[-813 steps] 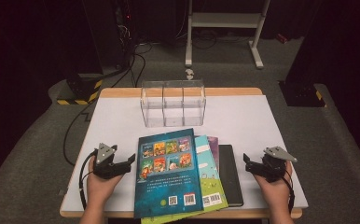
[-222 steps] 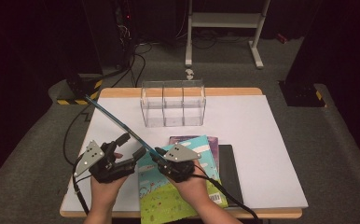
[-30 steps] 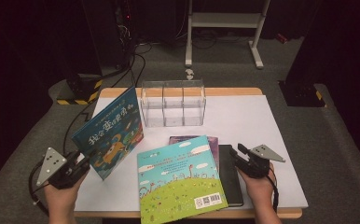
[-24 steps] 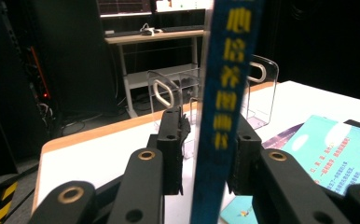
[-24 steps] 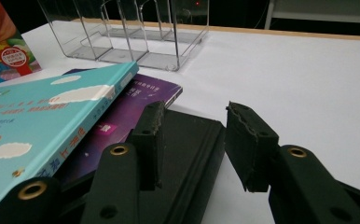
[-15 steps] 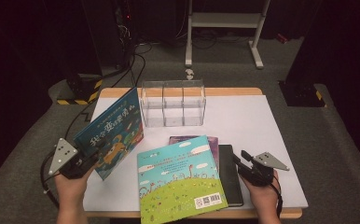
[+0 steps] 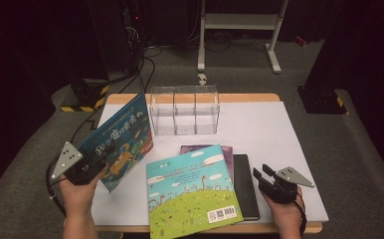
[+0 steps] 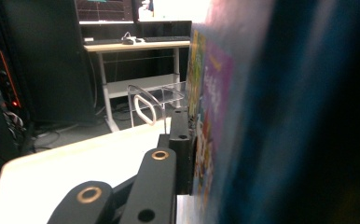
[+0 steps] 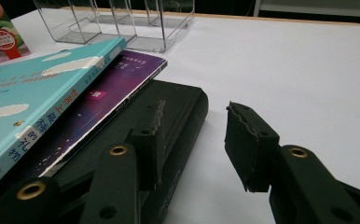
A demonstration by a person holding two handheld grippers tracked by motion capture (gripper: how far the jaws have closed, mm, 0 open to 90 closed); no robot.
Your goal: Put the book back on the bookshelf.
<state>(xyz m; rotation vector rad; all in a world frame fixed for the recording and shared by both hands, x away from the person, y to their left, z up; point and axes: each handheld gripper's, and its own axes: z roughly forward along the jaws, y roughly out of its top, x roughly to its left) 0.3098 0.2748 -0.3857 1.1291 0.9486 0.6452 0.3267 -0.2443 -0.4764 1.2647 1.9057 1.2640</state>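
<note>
At the near edge of the white table [image 7: 259,124] we see two hands, each with a gripper. At about seven o'clock in the high view, the left gripper [image 7: 96,167] clamps the lower edge of a blue picture book [image 7: 120,142]; its jaws have just been closing, and the book sits between them. In the left gripper view one black pad presses flat on the cover of the book [image 8: 206,140], which stands tilted on edge, its cover turned toward the stack at the centre. The book rises from the gripper toward eleven o'clock, its far corner close beside the clear organizer.

At about five o'clock the right gripper [image 7: 260,173] rests just beside the stack, its jaws apart with nothing between them. In the right gripper view [image 9: 194,140] the left jaw hangs over the black notebook [image 9: 178,107] and the right jaw over bare table; we cannot tell whether either touches.

At six o'clock lies the stack. A turquoise picture book [image 7: 192,191] with a green meadow lies on top, its near corner overhanging the table edge. Under it a purple book [image 7: 227,152] shows at its far and right edges, and the black notebook [image 7: 244,184] lies at the right, partly under them.

Farther off, at twelve o'clock, stands a clear three-compartment organizer [image 7: 185,109]. Beyond the table we see a white metal stand [image 7: 240,30] and cables on the grey floor.
</note>
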